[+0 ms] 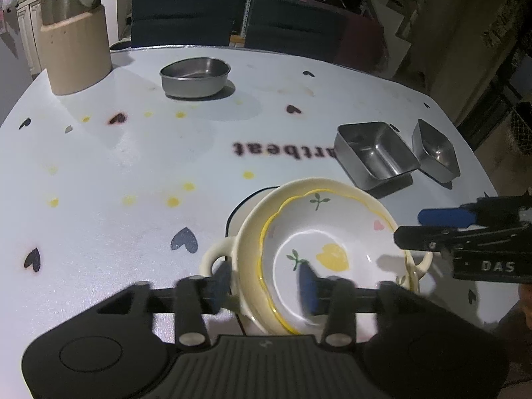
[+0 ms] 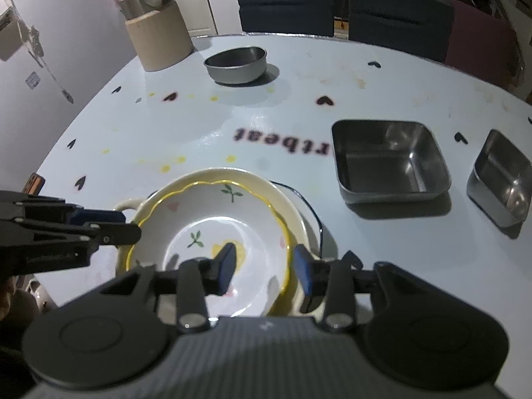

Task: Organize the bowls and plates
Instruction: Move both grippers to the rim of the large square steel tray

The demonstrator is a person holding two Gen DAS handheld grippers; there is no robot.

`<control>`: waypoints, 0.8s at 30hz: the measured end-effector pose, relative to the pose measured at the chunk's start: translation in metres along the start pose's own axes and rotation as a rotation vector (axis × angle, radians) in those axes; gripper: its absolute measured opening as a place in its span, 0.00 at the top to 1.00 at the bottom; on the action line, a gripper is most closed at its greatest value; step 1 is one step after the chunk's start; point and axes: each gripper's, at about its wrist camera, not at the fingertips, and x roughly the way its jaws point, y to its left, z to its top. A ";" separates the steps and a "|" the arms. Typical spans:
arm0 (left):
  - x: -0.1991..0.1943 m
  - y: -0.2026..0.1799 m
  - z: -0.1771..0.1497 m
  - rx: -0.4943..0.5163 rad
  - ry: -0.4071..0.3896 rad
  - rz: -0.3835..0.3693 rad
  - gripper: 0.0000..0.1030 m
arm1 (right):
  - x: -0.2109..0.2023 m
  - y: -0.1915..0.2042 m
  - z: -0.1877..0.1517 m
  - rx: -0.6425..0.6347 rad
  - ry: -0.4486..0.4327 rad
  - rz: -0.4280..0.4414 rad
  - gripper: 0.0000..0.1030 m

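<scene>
With both our left gripper (image 1: 264, 287) and right gripper (image 2: 262, 267) spread wide astride the floral bowl (image 2: 212, 232) stacked near the table's (image 2: 266, 126) near edge, an uneven squeeze could tip it.

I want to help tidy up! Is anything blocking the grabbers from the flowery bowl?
No, nothing visible is in the way. The left gripper and right gripper both have open jaws straddling the rim of the flowery bowl, which sits in a cream bowl with handles. The steel dishes stand well clear.
</scene>
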 end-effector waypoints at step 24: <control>0.026 -0.085 0.089 0.024 -0.113 -0.044 0.00 | -0.054 -0.129 0.026 0.243 -0.285 -0.193 0.00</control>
